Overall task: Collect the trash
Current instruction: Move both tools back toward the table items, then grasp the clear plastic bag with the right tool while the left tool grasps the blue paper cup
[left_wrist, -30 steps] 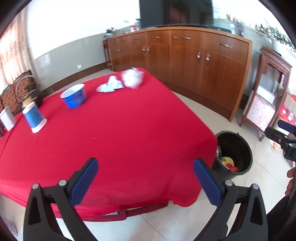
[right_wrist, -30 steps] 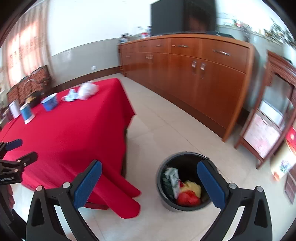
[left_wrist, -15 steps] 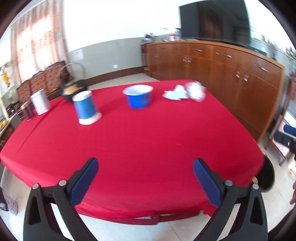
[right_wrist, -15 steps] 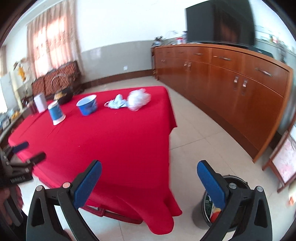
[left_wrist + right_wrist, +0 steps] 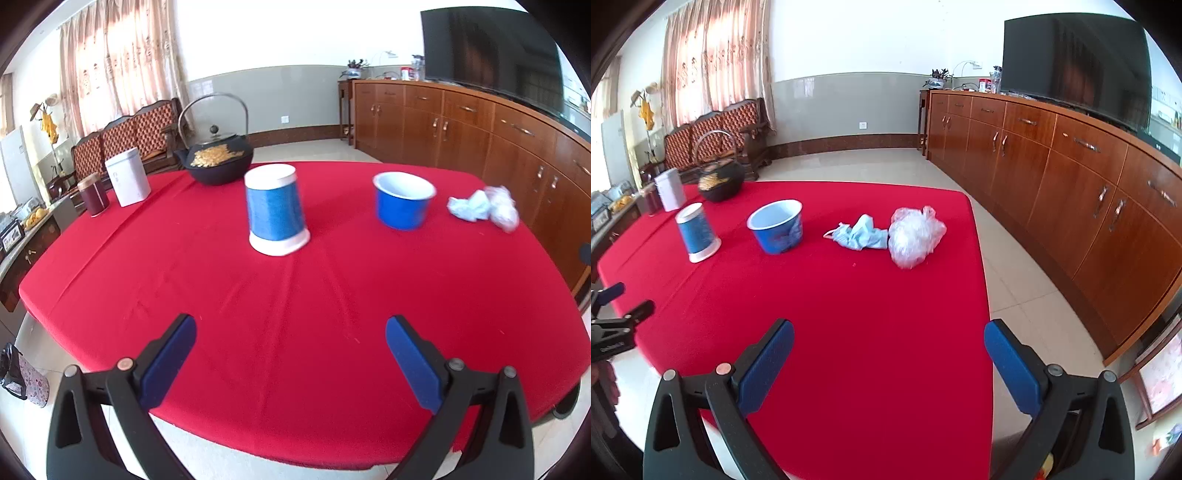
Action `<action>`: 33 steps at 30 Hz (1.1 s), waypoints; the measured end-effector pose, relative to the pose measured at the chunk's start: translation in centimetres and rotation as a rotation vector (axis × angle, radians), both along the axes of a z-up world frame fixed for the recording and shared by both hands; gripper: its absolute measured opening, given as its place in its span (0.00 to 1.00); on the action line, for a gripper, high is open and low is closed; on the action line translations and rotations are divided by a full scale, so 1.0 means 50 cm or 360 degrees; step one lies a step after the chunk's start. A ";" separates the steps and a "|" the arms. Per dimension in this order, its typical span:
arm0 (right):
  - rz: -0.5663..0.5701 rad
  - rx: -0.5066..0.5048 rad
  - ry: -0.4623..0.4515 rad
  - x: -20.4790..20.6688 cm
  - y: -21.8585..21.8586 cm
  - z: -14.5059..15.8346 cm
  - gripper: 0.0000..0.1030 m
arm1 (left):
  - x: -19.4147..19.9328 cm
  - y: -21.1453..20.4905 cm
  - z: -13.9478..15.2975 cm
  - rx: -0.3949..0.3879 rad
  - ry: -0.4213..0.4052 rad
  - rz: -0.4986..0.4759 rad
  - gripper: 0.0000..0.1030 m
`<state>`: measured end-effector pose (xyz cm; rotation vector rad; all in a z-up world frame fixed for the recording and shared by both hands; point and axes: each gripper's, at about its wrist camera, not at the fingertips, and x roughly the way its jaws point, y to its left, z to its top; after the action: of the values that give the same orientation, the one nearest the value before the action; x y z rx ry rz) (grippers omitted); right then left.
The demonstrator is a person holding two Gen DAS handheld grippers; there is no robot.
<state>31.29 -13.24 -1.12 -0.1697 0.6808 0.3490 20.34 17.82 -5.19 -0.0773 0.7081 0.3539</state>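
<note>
On the red tablecloth (image 5: 295, 295) lie a crumpled clear plastic bag (image 5: 914, 236) and a crumpled light-blue face mask (image 5: 862, 234), side by side near the far right edge; in the left wrist view the same bag (image 5: 502, 208) and mask (image 5: 467, 206) sit at the right. A blue paper bowl (image 5: 404, 201) (image 5: 777, 225) stands upright, and a blue cup (image 5: 275, 214) (image 5: 696, 232) stands upside down. My left gripper (image 5: 290, 354) is open over the near table edge, empty. My right gripper (image 5: 888, 360) is open and empty too, well short of the bag.
A black kettle (image 5: 218, 158), a white tin (image 5: 127, 181) and a dark red tin (image 5: 93, 194) stand at the table's far left. A long wooden sideboard (image 5: 1071, 177) with a dark TV (image 5: 1075, 66) runs along the right wall. Tiled floor (image 5: 1015, 266) separates it from the table.
Both grippers have swung left from the black bin on the floor to face the table. The bin has left both views. Both stayed open and empty.
</note>
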 end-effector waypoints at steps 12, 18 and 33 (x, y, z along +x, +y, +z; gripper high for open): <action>-0.0027 -0.0024 0.0062 0.168 0.062 -0.039 0.99 | 0.127 0.064 -0.029 -0.0011 0.0037 0.0030 0.98; -0.0111 -0.0037 0.0158 0.263 0.067 -0.077 0.88 | 0.179 0.078 -0.041 -0.0042 0.0060 0.0048 0.93; -0.0099 -0.0032 0.0299 0.358 0.073 -0.132 0.57 | 0.255 0.111 -0.055 -0.0166 0.0199 0.0060 0.83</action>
<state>49.22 -9.60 -7.74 -0.1358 0.8739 0.3007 33.09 23.39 -7.91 -0.1685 0.8499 0.3602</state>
